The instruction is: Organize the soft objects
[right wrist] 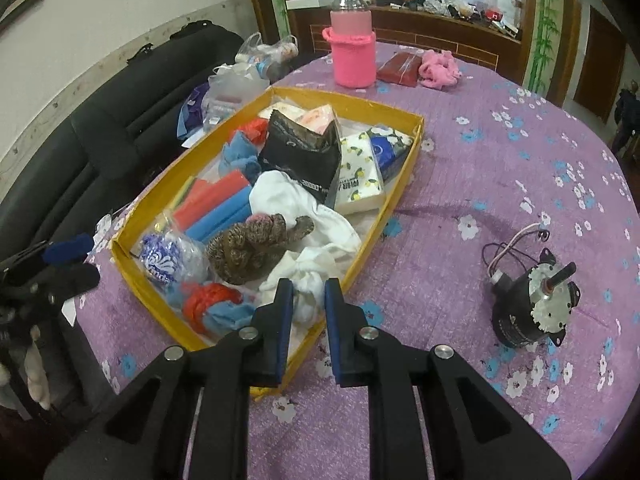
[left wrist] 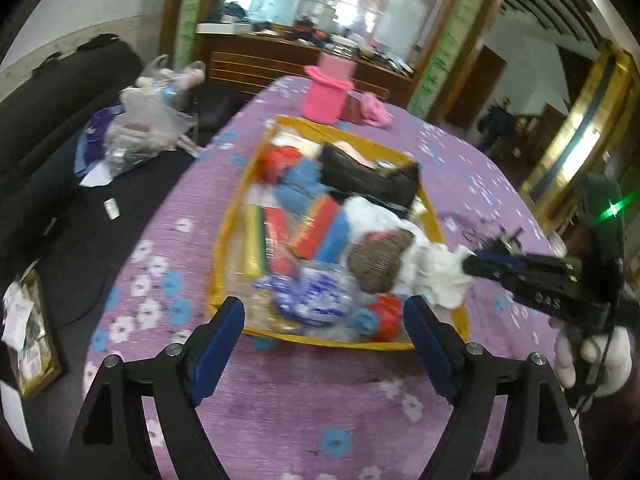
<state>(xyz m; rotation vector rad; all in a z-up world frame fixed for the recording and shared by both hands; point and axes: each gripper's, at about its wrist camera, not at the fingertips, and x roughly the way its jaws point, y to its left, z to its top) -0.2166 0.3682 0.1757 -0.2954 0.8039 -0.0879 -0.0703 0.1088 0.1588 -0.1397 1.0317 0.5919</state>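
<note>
table (right wrist: 500, 168): round, covered with a purple cloth printed with white and blue flowers.
yellow box (right wrist: 404, 160): shallow open box on the table, crowded with soft things.
white cloth (right wrist: 304, 200): lies across the near right part of the yellow box; a bunched end of it reaches the near corner.
right gripper (right wrist: 305, 308): jaws drawn close together, pinching the bunched end of the white cloth at the near corner of the box; in the left wrist view (left wrist: 480, 266) it comes in from the right with white cloth at its tip.
left gripper (left wrist: 326, 320): jaws spread wide, nothing between them, hovering above the near edge of the yellow box; that view is blurred.
brown knitted item (right wrist: 256, 248): rests on the white cloth in the box.
foam rolls (right wrist: 216, 204): red and blue, lying side by side in the left half of the box.
black pouch (right wrist: 300, 152): leaning in the far middle, beside a lemon-print tissue pack (right wrist: 358, 176).
blue-and-white bag (right wrist: 168, 260): near left corner of the box.
pink knitted bottle sleeve (right wrist: 354, 56): upright around a bottle at the far side of the table.
small motor (right wrist: 528, 304): on the cloth well to the right of the box.
</note>
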